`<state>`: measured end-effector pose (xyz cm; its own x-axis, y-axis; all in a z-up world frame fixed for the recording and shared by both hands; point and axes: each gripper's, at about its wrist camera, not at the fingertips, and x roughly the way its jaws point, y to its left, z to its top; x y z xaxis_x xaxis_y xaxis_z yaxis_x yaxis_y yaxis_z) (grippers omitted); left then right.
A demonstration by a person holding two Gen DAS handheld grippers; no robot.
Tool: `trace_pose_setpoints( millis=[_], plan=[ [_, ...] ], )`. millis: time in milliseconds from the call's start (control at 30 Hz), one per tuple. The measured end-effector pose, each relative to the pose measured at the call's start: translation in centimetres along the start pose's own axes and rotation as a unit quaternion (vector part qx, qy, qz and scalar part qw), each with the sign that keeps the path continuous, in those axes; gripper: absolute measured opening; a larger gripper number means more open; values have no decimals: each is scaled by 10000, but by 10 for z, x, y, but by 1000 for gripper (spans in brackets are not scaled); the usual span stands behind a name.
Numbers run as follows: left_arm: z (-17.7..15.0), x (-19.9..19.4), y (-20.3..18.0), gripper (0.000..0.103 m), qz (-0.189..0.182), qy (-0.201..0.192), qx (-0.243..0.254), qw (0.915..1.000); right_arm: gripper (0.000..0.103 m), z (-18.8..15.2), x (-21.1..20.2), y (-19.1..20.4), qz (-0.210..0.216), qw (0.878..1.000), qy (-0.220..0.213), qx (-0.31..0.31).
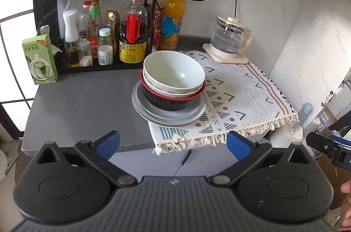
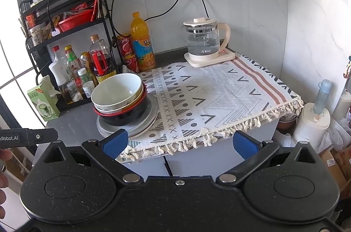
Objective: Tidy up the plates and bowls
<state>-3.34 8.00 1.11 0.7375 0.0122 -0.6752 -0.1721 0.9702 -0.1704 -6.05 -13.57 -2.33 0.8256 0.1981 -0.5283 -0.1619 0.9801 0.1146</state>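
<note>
A stack stands at the left edge of the patterned cloth (image 1: 241,87): a pale white bowl (image 1: 175,71) on top, a speckled bowl (image 1: 158,88) under it, a black bowl with a red rim (image 1: 169,102) below, all on grey plates (image 1: 153,116). The stack also shows in the right wrist view, with the white bowl (image 2: 116,89) and plates (image 2: 151,113). My left gripper (image 1: 173,142) is open and empty, held in front of the counter edge below the stack. My right gripper (image 2: 179,143) is open and empty, in front of the cloth's fringe, to the right of the stack.
A black rack with sauce bottles (image 1: 131,34) stands behind the stack, an orange juice bottle (image 1: 172,19) beside it. A glass kettle (image 1: 230,38) sits at the back of the cloth. A green carton (image 1: 40,58) stands at the left. The grey counter (image 1: 83,100) lies left of the stack.
</note>
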Motion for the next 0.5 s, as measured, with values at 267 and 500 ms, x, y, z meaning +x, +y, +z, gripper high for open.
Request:
trace_pose_setpoints(
  millis=[267,500],
  plan=[
    [1,2,0,103,7,25,2,10000,103,-2,3,-2,-2,10000,40,6],
    [1,5,-3,103,3,26,24,10000,103,-2,3,-2,1,10000,46,3]
  ],
)
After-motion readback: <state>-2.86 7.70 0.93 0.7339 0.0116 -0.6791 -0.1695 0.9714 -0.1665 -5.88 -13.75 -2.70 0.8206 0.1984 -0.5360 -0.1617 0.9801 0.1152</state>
